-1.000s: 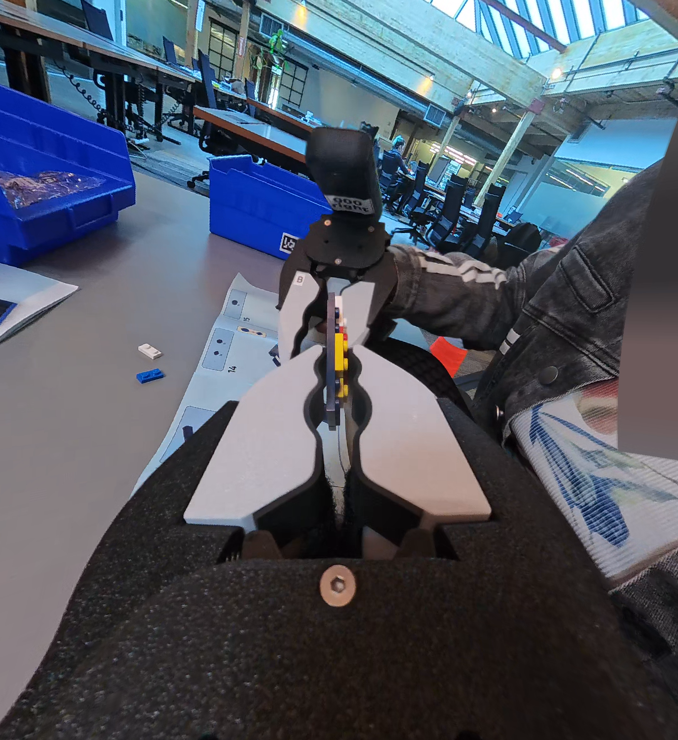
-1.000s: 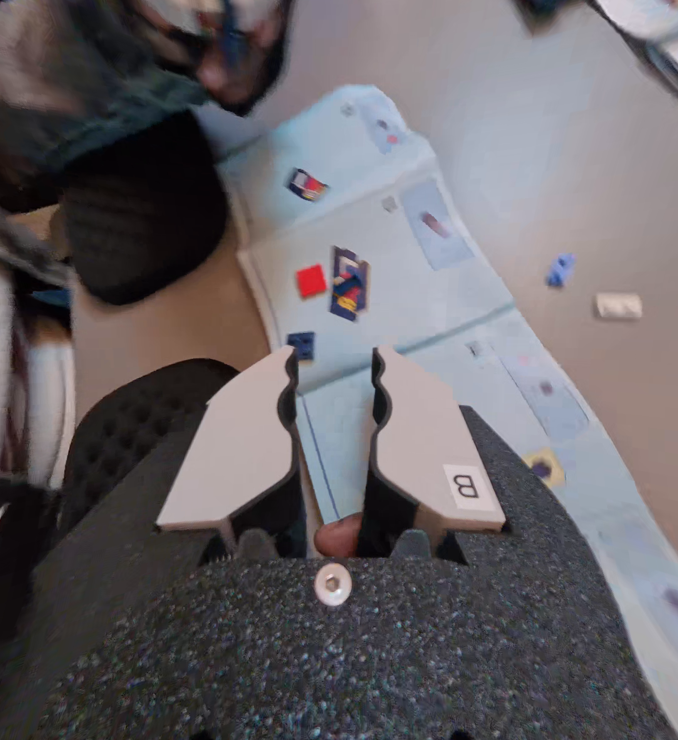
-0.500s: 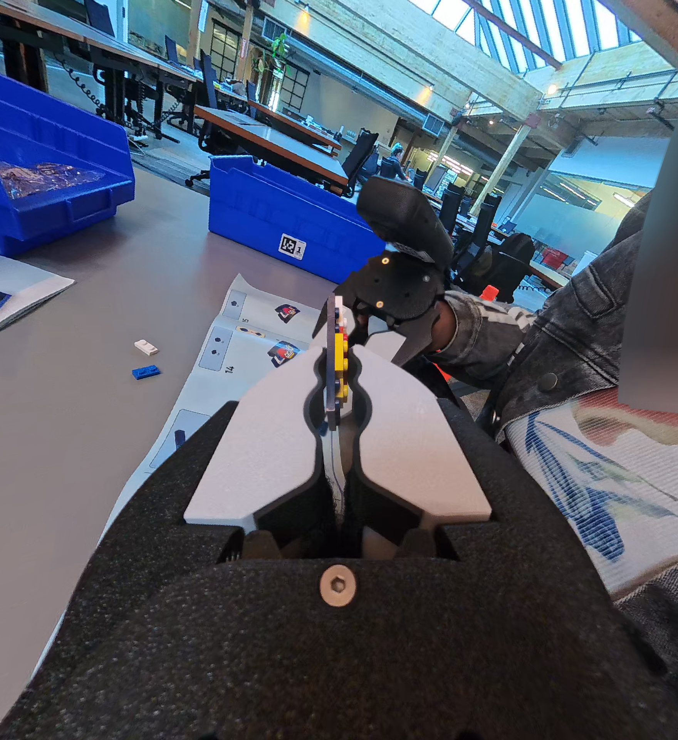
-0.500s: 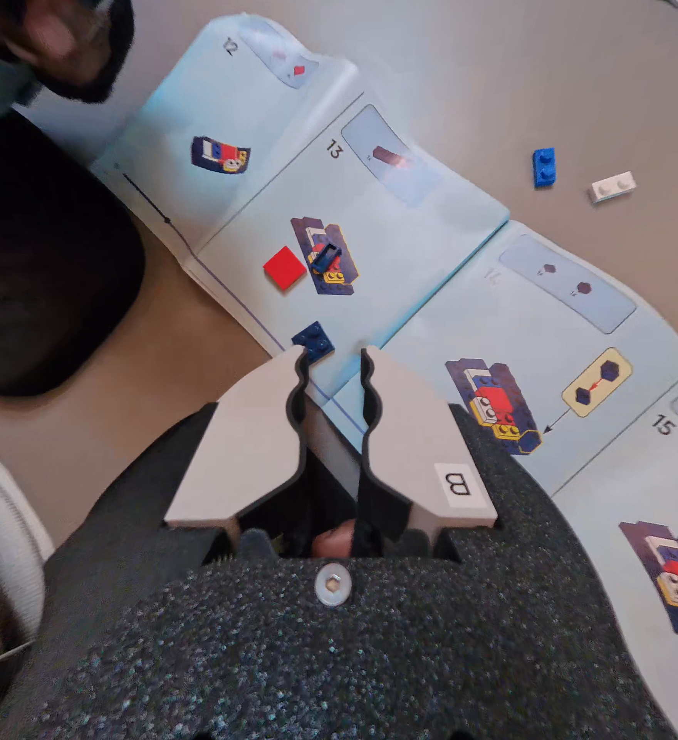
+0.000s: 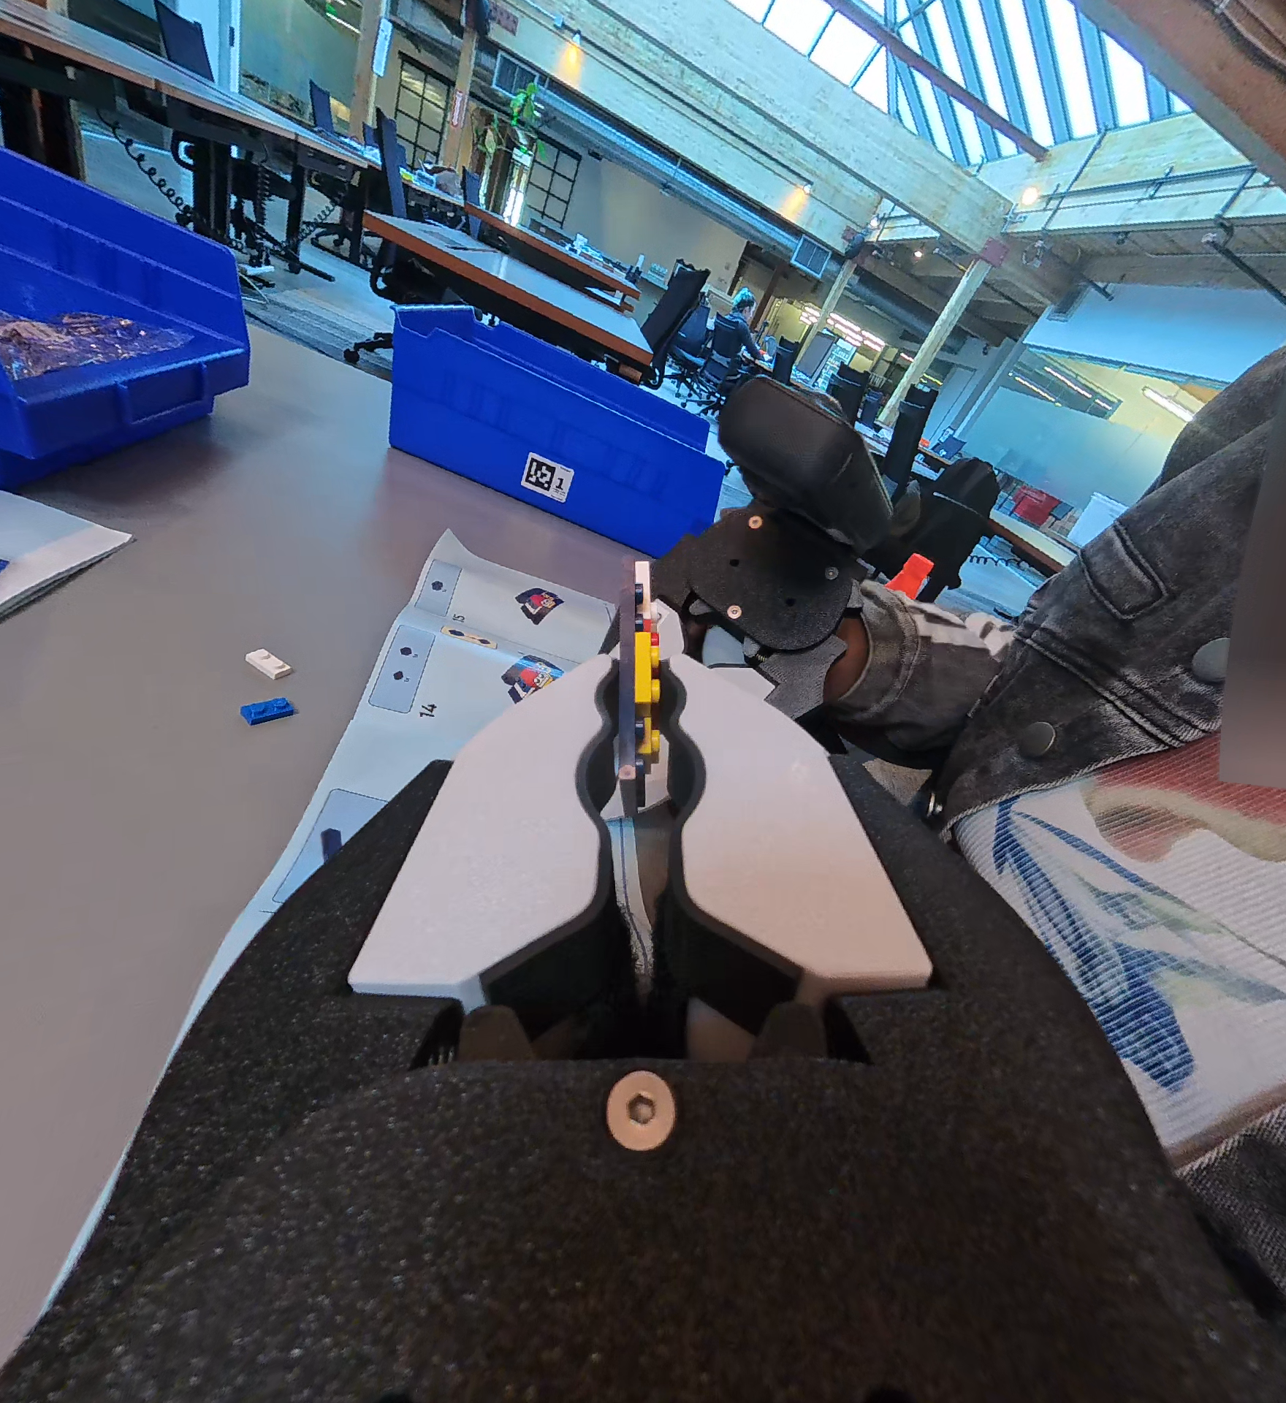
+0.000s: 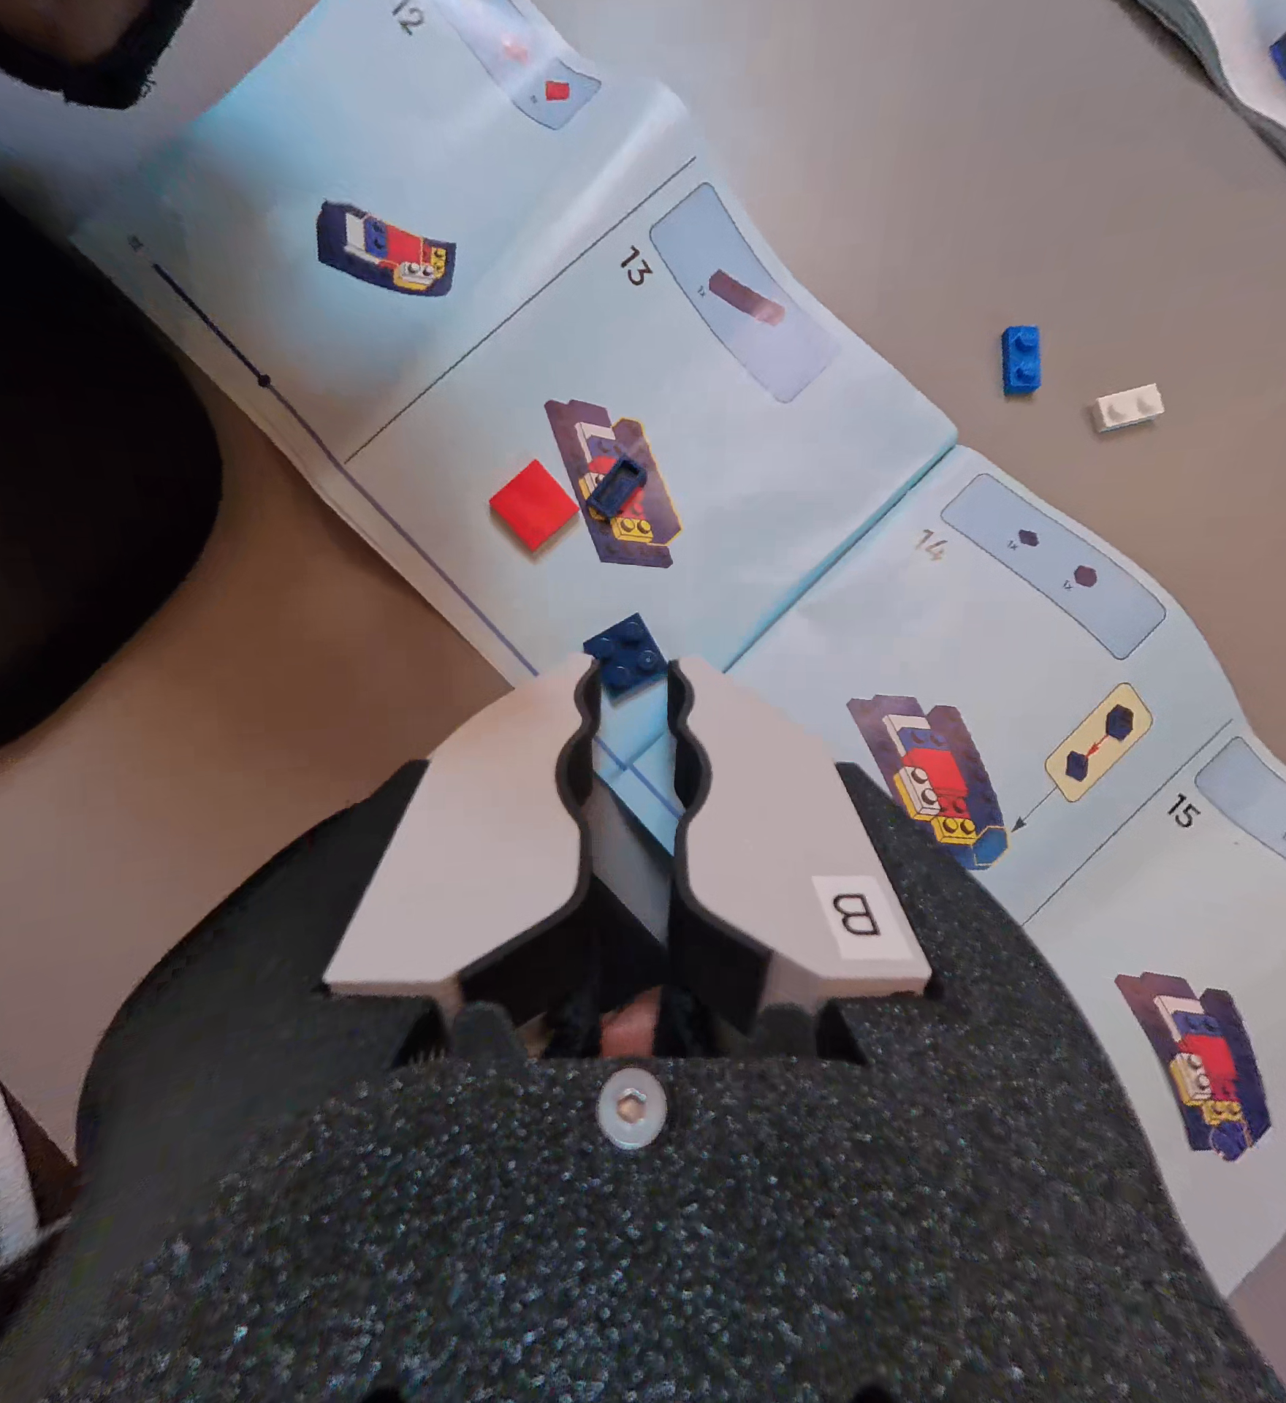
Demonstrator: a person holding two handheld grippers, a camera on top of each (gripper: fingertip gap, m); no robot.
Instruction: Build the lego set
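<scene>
Grey tabletop [image 5: 131, 759], 2 blue bins [image 5: 549, 425], open-plan office, skylights [image 5: 966, 83]

You have two blue bins [image 5: 556, 425], two booklets [image 6: 776, 486], five loose bricks [image 6: 1020, 360], one brick assembly [image 5: 644, 668].

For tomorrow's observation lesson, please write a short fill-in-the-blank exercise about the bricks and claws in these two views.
1. The left claw grips a flat brick model standing on ____.
2. The red square tile lies on the open ____.
3. The right claw has its tips at a dark ____ plate.
4. Beside the blue plate on the bare table lies a ____ one.

Missing words: edge; booklet; blue; white
</scene>
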